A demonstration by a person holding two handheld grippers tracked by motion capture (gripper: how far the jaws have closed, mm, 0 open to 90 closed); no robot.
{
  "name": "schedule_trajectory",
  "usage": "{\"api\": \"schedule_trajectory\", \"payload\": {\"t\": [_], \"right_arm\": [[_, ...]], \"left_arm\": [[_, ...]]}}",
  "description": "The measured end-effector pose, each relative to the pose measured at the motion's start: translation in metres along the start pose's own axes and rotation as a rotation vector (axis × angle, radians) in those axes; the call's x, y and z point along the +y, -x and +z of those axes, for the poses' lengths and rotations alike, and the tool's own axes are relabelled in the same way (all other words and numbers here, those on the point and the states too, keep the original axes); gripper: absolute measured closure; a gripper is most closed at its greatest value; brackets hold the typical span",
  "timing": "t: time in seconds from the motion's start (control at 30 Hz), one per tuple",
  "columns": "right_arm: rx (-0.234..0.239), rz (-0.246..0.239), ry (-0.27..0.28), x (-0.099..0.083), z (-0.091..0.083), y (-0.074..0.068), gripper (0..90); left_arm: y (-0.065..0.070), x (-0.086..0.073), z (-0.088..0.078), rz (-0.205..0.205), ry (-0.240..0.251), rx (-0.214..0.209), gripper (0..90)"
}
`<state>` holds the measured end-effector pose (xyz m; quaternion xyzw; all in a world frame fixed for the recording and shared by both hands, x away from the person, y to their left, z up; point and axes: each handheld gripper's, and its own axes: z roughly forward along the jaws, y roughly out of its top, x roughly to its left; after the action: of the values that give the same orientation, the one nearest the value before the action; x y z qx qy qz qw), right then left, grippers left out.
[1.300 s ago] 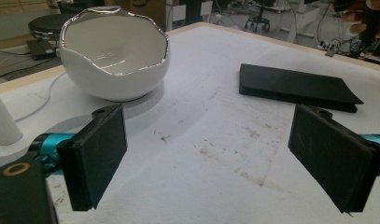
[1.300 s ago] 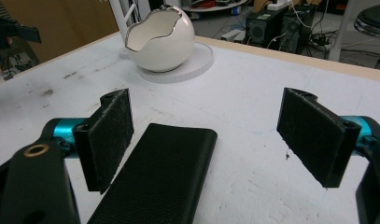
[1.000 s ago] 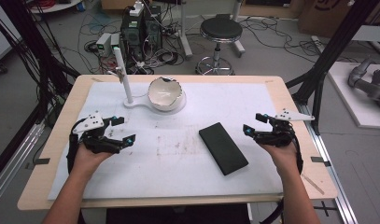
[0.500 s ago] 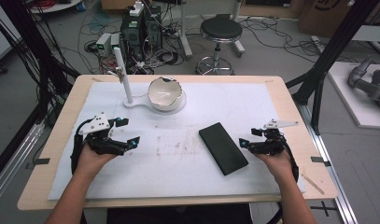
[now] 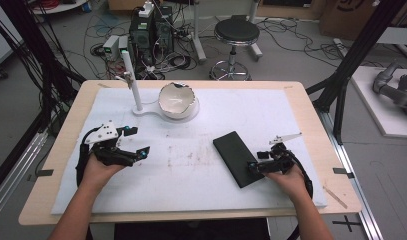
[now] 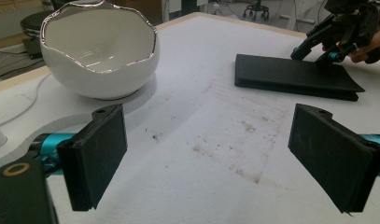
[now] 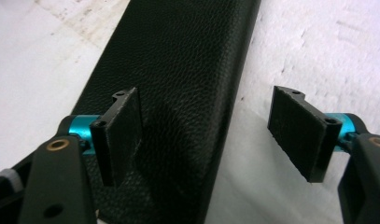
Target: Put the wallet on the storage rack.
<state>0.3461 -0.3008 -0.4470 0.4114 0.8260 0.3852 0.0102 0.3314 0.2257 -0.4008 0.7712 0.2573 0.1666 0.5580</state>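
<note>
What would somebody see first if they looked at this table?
Probably the flat black case lying right of the middle of the white mat, with the right gripper low at its near end. That gripper's jaws have just been closing a little, one over the case and one beside it, not yet pressing. Next, the shiny white bowl with a wavy rim at the far side, and the left gripper open.

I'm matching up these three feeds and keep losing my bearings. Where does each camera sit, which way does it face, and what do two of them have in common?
High view: above the person's side, facing forward and down on the white mat; both forearms, left tongs, right tongs.
Left gripper view: rides the left tongs, level across the mat toward the white bowl; its open pads.
Right gripper view: rides the right tongs, looking down at the black case, one pad over it, one beside it.
Shared: all three show the black case.
</note>
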Motion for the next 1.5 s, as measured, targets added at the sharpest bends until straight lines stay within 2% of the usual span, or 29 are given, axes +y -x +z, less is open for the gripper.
{"api": "schedule_trajectory", "payload": {"t": [0.07,0.1,0.13,0.17,0.27,0.33,0.43,0.53,0.67,0.77,0.8,0.83,0.93,0.97,1.0,1.03,1.1,1.23,1.3,1.5], "right_arm": [[0.004,0.002,-0.006,-0.001,-0.001,-0.001,30.6],[0.010,0.007,-0.010,-0.001,-0.001,-0.001,34.9],[0.034,0.008,-0.013,-0.001,-0.002,0.000,41.8],[0.071,0.025,-0.019,-0.002,-0.002,0.001,46.8],[0.082,0.055,-0.016,-0.003,-0.002,0.003,53.9],[0.106,0.095,-0.021,-0.003,-0.002,0.006,61.3],[0.111,0.119,-0.008,-0.003,-0.005,0.007,74.3],[0.093,0.101,-0.014,0.000,-0.006,0.003,79.8],[0.065,0.048,-0.015,0.003,-0.009,-0.002,83.8],[0.062,0.012,-0.010,0.007,-0.013,-0.006,84.5],[0.054,-0.040,0.007,0.011,-0.018,-0.011,84.6],[0.052,-0.052,0.008,0.012,-0.020,-0.014,84.7],[0.028,-0.142,0.013,0.022,-0.030,-0.028,84.7],[0.000,-0.214,0.015,0.029,-0.035,-0.040,84.7],[-0.012,-0.244,0.025,0.032,-0.038,-0.046,84.8],[-0.012,-0.244,0.025,0.032,-0.038,-0.046,84.8],[-0.022,-0.295,0.055,0.038,-0.044,-0.054,84.9],[-0.003,-0.398,0.117,0.044,-0.050,-0.068,84.8],[0.010,-0.428,0.130,0.045,-0.050,-0.073,84.8],[0.066,-0.552,0.156,0.053,-0.044,-0.094,84.8]], "left_arm": [[0.000,0.000,0.001,0.002,-0.006,0.000,11.7],[0.000,0.000,0.001,0.004,-0.007,0.000,11.7],[0.001,0.000,0.001,0.004,-0.008,0.001,11.7],[0.001,0.000,0.001,0.006,-0.008,0.001,11.7],[0.001,0.000,0.001,0.004,-0.005,0.002,11.7],[0.001,0.000,0.001,0.004,-0.005,0.004,11.7],[0.001,0.000,0.001,0.008,-0.009,0.005,11.7],[0.002,0.000,0.002,0.006,-0.008,0.002,11.7],[0.002,0.000,0.001,0.006,-0.010,0.000,11.7],[0.001,0.001,0.000,0.000,0.001,-0.001,11.7],[0.001,0.001,0.000,-0.001,0.002,-0.002,11.7],[0.001,0.001,0.000,-0.006,0.004,-0.005,11.7],[0.001,0.002,-0.001,-0.007,0.005,-0.022,11.7],[0.002,0.002,0.000,-0.012,0.011,-0.028,11.7],[0.002,0.003,0.000,-0.009,0.012,-0.034,11.7],[0.003,0.004,0.000,-0.009,0.016,-0.042,11.7],[0.004,0.005,0.001,-0.009,0.021,-0.054,11.7],[0.007,0.008,0.004,-0.036,0.038,-0.105,11.7],[0.010,0.010,0.007,-0.047,0.043,-0.138,11.7],[0.020,0.020,0.017,-0.038,0.033,-0.221,11.7]]}}
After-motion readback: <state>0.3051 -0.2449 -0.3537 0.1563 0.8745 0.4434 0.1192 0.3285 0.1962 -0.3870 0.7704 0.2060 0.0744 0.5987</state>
